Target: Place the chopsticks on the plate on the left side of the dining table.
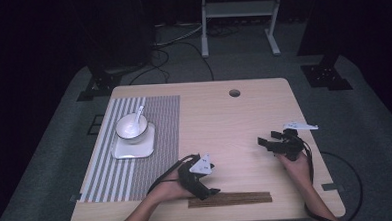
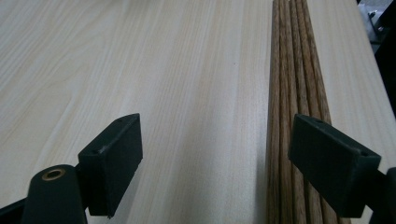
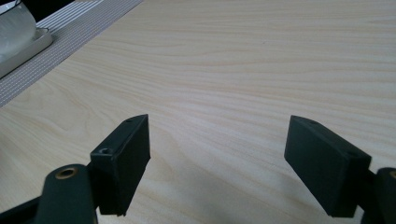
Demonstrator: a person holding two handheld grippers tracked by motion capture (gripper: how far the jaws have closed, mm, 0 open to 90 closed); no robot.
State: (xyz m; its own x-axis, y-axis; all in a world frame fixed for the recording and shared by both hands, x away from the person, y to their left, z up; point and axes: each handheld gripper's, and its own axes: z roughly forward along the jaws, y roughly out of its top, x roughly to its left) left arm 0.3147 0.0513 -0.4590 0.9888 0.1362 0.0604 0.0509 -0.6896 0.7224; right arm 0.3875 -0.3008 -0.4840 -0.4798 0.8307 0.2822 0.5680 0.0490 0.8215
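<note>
High view: spoon (image 1: 138, 114) in white bowl (image 1: 131, 128) on square plate (image 1: 133, 148).

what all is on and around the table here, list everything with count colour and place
chopsticks: one bundle, dark brown wood, near table edge, beside left tongs
bowl: one, white, on the plate
spoon: one, white, in the bowl
plate: one, white, square, on the placemat
placemat: one, grey and white striped, table's left
table: one, light wood
frame: one, white, on the floor behind
left tongs: black, open, by the chopsticks
right tongs: black, open, over bare table
</note>
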